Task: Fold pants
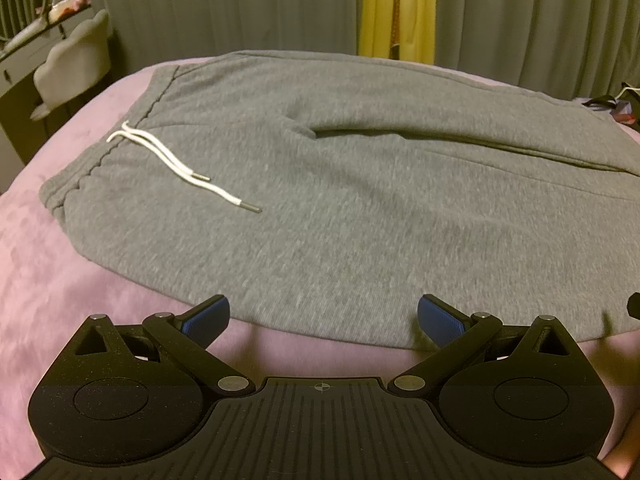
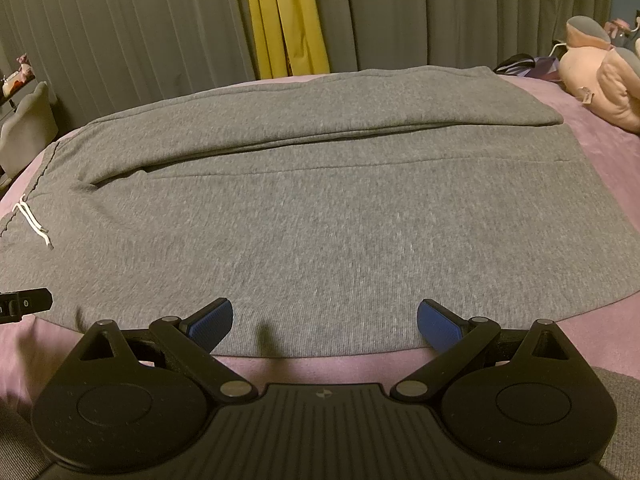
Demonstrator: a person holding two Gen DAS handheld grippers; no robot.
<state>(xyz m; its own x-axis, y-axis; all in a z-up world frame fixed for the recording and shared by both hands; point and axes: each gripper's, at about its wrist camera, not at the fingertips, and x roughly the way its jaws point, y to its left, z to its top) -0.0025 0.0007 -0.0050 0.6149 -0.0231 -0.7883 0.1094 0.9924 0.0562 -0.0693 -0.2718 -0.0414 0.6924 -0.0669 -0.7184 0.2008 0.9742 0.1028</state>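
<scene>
Gripping only the top ply is the main risk at this stage: the grey knit jogger pants (image 2: pixel 320 220) lie flat and lengthwise on the pink plush bed cover (image 1: pixel 60 280), waistband to the left and legs to the right, and the near edge may have more than one layer. The left gripper (image 1: pixel 323 320) hovers at the near edge by the hip, jaws spread wide and empty; the right gripper (image 2: pixel 325 322) hovers at the near edge further along the leg, equally wide and empty. Closing too high on the fabric would probably drag one layer and leave a crooked fold. The loose white drawstring cords with metal tips (image 1: pixel 180 168) could slide or get trapped inside the fold. Uneven lifting between the two grippers would likely skew the legs.
</scene>
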